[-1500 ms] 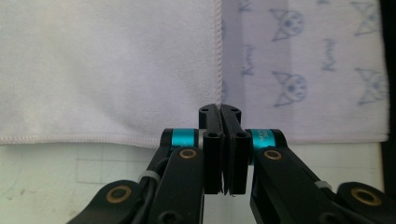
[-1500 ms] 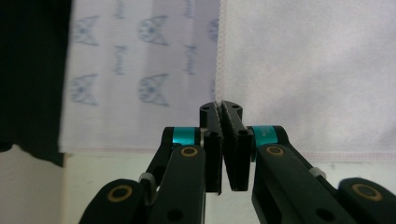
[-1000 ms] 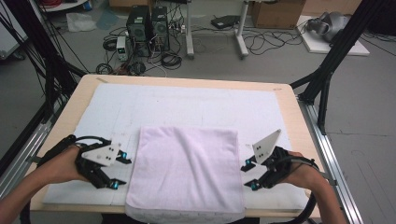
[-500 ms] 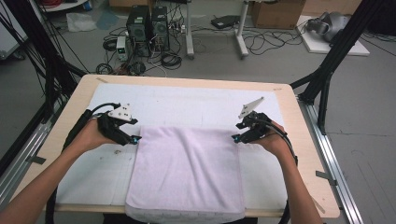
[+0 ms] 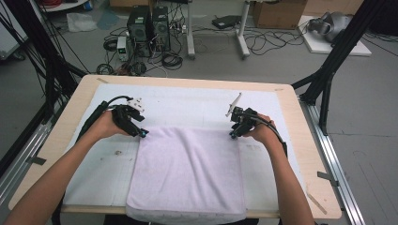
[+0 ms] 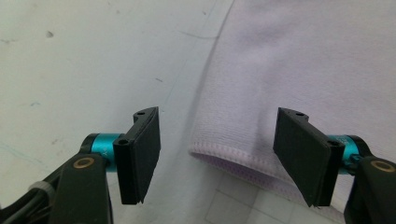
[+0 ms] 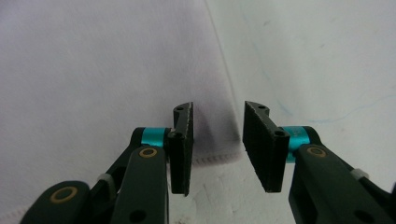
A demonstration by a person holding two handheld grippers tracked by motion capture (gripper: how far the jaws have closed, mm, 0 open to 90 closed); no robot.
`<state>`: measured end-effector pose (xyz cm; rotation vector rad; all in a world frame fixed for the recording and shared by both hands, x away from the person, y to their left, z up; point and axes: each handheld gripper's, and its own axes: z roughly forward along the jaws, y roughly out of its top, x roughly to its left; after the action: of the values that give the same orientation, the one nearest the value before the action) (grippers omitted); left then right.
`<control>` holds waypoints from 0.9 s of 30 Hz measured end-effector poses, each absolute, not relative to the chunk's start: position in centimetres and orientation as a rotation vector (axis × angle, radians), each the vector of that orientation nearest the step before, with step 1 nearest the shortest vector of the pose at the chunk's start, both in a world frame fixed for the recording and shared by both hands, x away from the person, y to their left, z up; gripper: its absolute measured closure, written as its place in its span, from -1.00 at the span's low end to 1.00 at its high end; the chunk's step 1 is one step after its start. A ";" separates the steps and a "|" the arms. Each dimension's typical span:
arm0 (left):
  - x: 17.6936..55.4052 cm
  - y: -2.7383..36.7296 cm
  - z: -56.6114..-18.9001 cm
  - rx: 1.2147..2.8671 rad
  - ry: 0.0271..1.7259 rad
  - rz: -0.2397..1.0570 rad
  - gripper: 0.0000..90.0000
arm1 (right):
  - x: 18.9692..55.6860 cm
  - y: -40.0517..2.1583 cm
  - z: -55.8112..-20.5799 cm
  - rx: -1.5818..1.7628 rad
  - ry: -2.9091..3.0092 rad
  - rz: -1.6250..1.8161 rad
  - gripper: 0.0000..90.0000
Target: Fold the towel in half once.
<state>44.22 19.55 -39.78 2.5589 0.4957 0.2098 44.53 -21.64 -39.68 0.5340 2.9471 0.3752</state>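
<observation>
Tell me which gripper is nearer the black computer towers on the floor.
Left. The left gripper sits at the towel's far left corner, below the computer towers; the right gripper is at the far right corner, farther across.

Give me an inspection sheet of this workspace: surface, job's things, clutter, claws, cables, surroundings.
Surface: wooden table under a white mat with faint marks.
Job's things: pale lilac towel lying flat, its near edge hanging over the table's front.
Clutter: nothing seen on the mat besides the towel.
Claws: left claw open, astride the towel's far left corner; right claw open, narrower, at the far right corner. Neither grips yet.
Cables: a black cable trails from the left claw.
Surroundings: computer towers, tangled floor cables, cardboard box, black frame legs.
</observation>
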 end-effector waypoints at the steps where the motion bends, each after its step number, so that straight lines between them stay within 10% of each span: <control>1: 44.4 19.4 -40.0 2.555 0.514 0.188 -0.26 | 44.6 -21.5 -40.0 0.526 2.960 0.350 0.57; 4: 45.2 19.1 -40.5 2.586 0.581 0.115 -0.10 | 44.7 -21.1 -40.3 0.501 2.993 0.312 0.88; 12: 45.4 18.6 -40.8 2.641 0.648 0.077 0.87 | 44.5 -20.9 -39.5 0.468 2.879 0.272 0.94; 27: 49.1 18.2 -36.7 2.607 0.641 0.361 0.90 | 45.8 -22.1 -37.2 0.594 2.609 0.391 0.95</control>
<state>49.13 18.20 -36.68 2.6069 0.6406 0.3608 45.79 -22.06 -37.19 0.5937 2.6086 0.3909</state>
